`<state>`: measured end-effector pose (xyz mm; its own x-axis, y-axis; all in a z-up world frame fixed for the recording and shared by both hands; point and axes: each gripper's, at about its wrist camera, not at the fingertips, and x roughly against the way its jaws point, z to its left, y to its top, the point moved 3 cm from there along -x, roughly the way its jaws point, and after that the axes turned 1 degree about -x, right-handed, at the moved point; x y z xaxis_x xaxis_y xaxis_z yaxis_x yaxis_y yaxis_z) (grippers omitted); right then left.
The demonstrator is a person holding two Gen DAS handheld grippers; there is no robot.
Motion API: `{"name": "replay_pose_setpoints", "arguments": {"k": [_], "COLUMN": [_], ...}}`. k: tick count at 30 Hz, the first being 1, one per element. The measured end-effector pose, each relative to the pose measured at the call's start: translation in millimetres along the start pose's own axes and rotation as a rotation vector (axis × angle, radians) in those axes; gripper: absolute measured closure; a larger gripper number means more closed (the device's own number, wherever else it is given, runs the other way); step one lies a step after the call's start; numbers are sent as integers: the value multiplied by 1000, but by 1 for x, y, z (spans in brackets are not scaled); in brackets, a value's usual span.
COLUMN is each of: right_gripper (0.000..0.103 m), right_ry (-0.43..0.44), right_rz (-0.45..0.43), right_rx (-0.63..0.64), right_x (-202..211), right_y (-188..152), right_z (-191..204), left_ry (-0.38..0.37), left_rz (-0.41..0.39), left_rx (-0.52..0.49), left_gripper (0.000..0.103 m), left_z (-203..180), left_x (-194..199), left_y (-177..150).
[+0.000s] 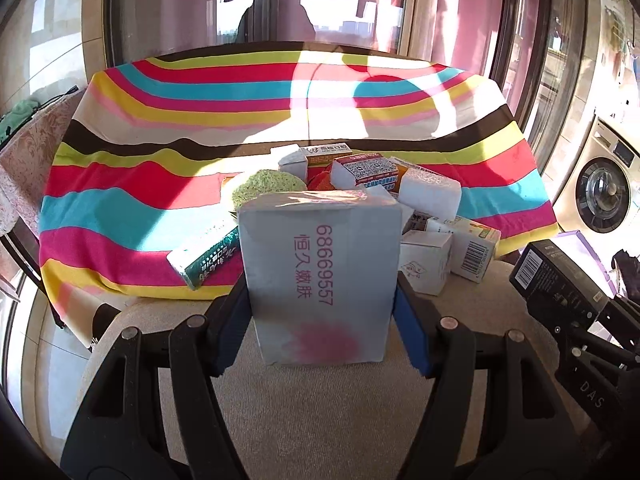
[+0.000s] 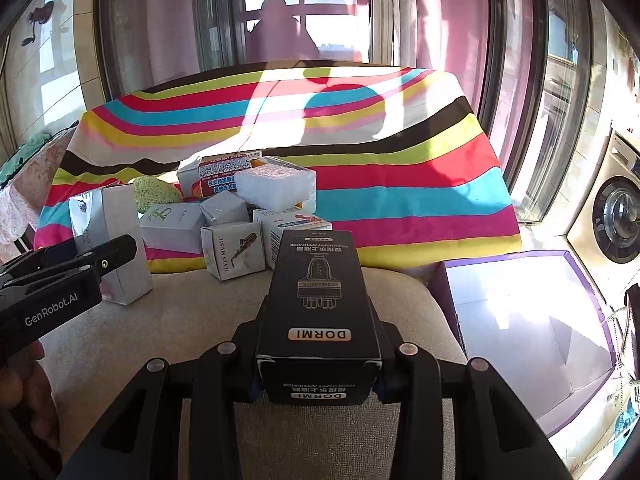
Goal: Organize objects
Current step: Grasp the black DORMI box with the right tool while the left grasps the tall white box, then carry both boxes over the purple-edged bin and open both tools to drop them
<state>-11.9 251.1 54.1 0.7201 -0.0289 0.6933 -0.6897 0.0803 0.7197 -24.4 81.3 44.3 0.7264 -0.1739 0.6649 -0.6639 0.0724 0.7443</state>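
My left gripper is shut on a silver-grey box with pink print, held upright over the beige cushion; the box also shows at the left of the right wrist view. My right gripper is shut on a black DORMI box, which lies lengthwise between the fingers; it also shows at the right edge of the left wrist view. A pile of small boxes and a green sponge lies behind, on the striped cloth.
An open purple-edged cardboard box stands right of the cushion. A white foam block tops the pile. A washing machine is at the far right. Windows and pink curtains are behind the striped cloth.
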Motion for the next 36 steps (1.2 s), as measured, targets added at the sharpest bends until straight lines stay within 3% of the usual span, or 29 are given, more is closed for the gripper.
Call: {"name": "replay_pose_setpoints", "arguments": {"k": [6,14,30,31,33,34,36], "right_gripper": [63,63,62,62,61,60,44], "right_ry": [-69,-208,-558,-571,-593,-602,-583], "right_rz": [-22,-1,32,32,36,40,38], "right_rx": [-79,-200,-360,-368,-382,-390,-406], "right_x": [11,15,38,40,41,41,39], "right_y": [-7,-19,-44,-46,-48,-50,-50], "right_z": [-41,-107,-219,-224,-229,-231,-233], "left_ry": [-152,-292,-645,-674,-714,-716,-714], "left_rz": [-29,-32,119,137,176,187,197], "left_rx": [-40,-125,-239,-251,-269,-274,-271], "left_gripper": [33,33,33,32,16,12,12], "left_z": [-40,-94,-242,-250,-262,-264,-262], "left_x": [7,9,-24,-26,-31,-32,-30], "left_y": [-2,0,11,12,11,9,8]}}
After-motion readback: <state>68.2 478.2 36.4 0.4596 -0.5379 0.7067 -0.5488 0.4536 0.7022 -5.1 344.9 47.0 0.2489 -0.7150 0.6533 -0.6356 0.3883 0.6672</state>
